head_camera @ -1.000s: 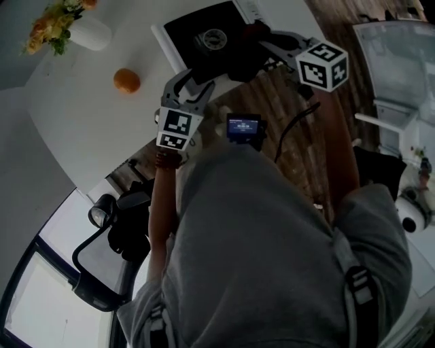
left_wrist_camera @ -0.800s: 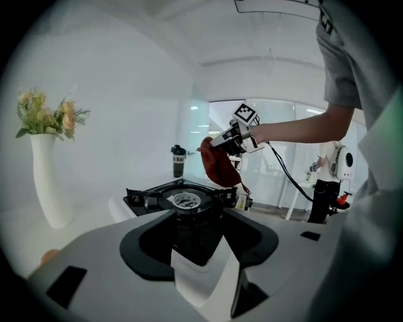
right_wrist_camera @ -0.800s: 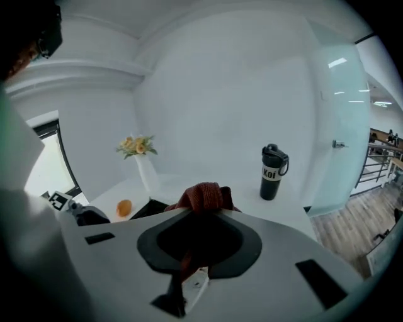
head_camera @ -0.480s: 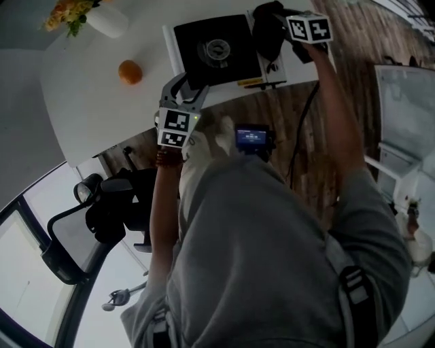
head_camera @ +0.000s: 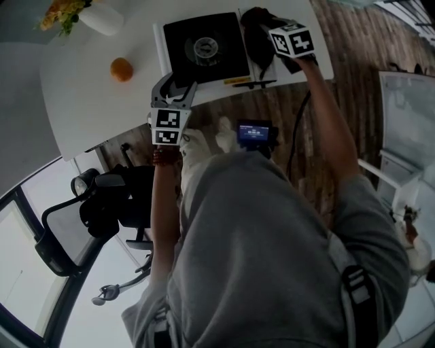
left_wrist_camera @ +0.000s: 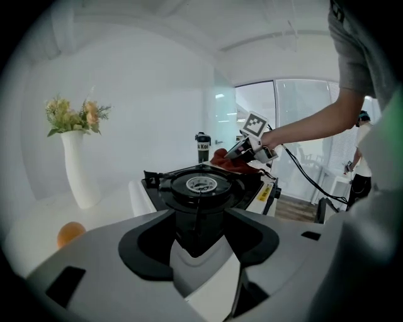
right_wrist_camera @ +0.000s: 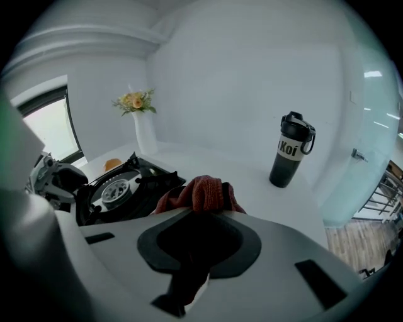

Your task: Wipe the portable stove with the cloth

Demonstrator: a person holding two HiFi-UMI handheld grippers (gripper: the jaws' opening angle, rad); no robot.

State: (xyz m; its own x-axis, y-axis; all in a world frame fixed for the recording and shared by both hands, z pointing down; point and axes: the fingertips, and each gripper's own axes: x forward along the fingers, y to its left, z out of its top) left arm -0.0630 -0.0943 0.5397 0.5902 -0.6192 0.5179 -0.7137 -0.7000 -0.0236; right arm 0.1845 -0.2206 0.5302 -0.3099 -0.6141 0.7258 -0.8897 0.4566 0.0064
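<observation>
The portable stove [head_camera: 178, 41] has a black top and a round burner, and it stands on the white table [head_camera: 88, 102]. In the left gripper view the stove [left_wrist_camera: 201, 183] is straight ahead. My right gripper [head_camera: 266, 30] is shut on a bunched red cloth [right_wrist_camera: 201, 190] at the stove's right end. The cloth [head_camera: 255, 37] is over the control side, and whether it touches I cannot tell. My left gripper [head_camera: 174, 84] is at the stove's front left corner. Its jaws [left_wrist_camera: 198, 210] are shut with nothing between them.
An orange [head_camera: 122, 69] and a white vase of flowers [head_camera: 95, 17] stand left of the stove. A dark bottle [right_wrist_camera: 289, 151] stands on the table beyond the cloth. Off the table's near edge are wood floor and a black office chair [head_camera: 102, 211].
My right gripper carried the cloth from in front of the stove to its right end and sank toward it. The left gripper tipped downward and stayed near the stove's front corner.
</observation>
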